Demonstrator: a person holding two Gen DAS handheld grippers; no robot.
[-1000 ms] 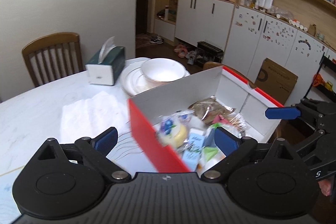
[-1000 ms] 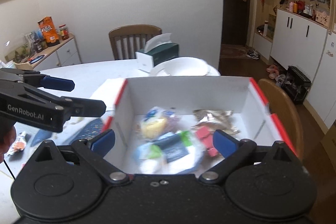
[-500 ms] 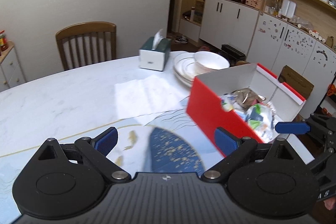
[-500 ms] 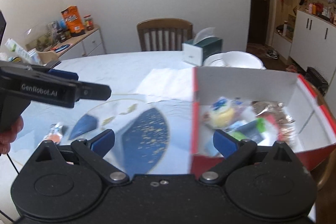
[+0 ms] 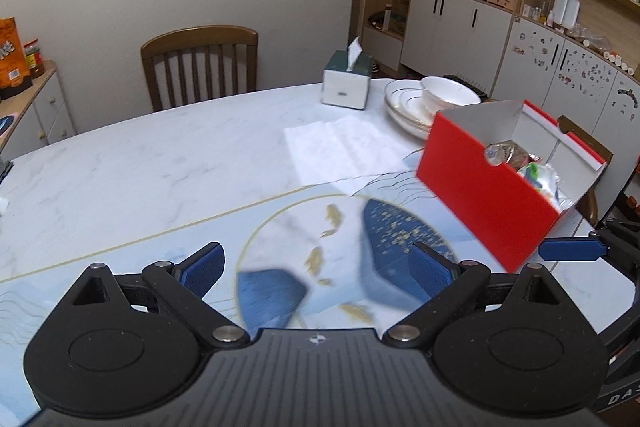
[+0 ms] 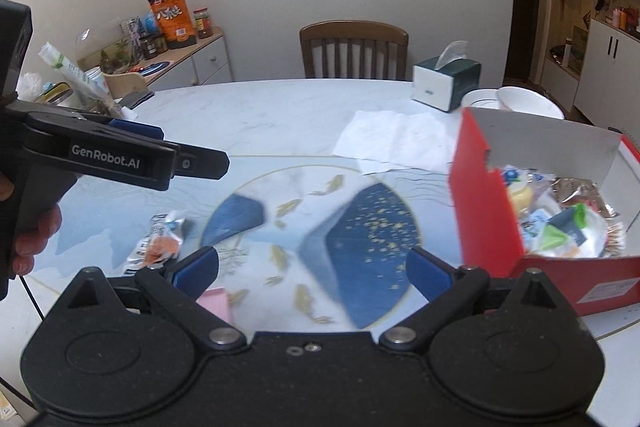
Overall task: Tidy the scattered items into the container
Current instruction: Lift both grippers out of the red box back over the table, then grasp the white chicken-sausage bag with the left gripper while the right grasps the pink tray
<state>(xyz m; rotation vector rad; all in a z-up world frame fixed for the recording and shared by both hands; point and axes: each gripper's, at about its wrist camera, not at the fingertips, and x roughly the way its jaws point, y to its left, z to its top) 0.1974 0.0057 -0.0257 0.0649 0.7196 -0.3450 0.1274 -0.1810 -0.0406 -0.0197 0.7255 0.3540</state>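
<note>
The red cardboard box (image 5: 480,187) with a white inside stands at the table's right edge, holding several snack packets (image 6: 560,215). In the right wrist view the box (image 6: 484,223) is right of my fingers. A crinkled orange-and-white snack packet (image 6: 158,243) lies loose on the table, left of centre. A pink item (image 6: 216,301) shows just behind my right gripper's left finger. My right gripper (image 6: 313,271) is open and empty above the blue fish pattern. My left gripper (image 5: 318,265) is also open and empty. Its side shows in the right wrist view, held by a hand (image 6: 28,243).
A white napkin (image 5: 340,147), a green tissue box (image 5: 346,85) and stacked plates with a bowl (image 5: 436,99) sit behind the red box. A wooden chair (image 5: 200,63) stands at the far side. A sideboard (image 6: 180,63) with jars is at the left.
Both grippers have swung left and back from over the box to the table's middle. The box now sits at the right of both views, and the loose packet and pink item have appeared.
</note>
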